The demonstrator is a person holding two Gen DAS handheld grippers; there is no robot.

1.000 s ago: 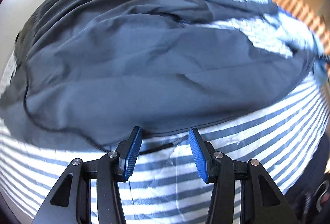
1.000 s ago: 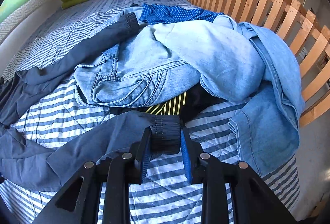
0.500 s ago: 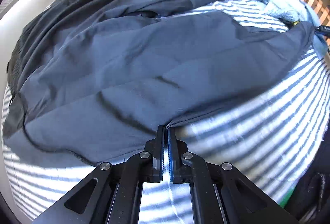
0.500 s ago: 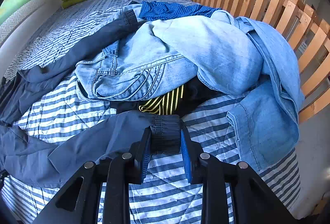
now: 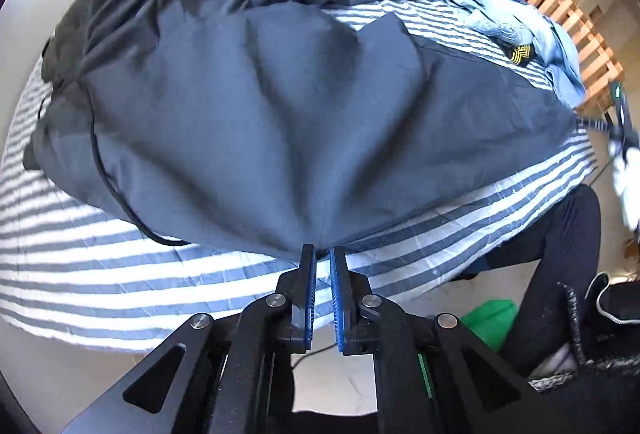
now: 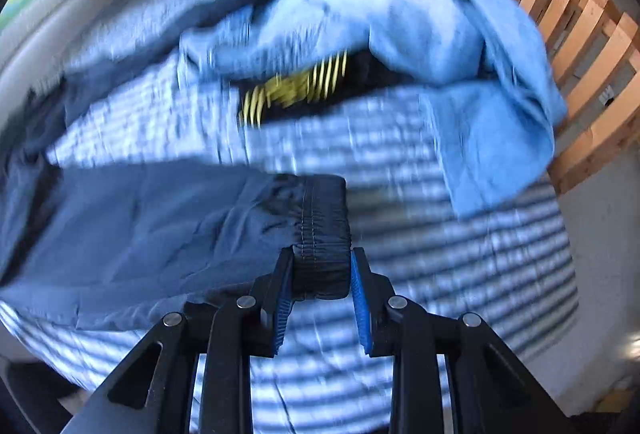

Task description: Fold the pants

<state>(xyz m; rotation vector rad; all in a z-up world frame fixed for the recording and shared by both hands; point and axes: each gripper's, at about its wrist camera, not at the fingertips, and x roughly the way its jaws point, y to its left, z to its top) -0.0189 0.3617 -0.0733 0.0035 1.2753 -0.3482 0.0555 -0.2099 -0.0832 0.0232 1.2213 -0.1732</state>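
right wrist: claw (image 6: pixel 320 262) on pants (image 6: pixel 132 218)

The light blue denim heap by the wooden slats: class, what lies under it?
Under the light blue denim heap a black garment with yellow stripes sticks out, lying on the striped bedcover. How far it reaches underneath, and anything else below, is covered.

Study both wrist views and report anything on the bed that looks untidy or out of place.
A heap of light blue denim clothes lies crumpled by the wooden slat rail, with a yellow-striped dark garment poking out beneath. The dark pants are still wrinkled and unfolded.
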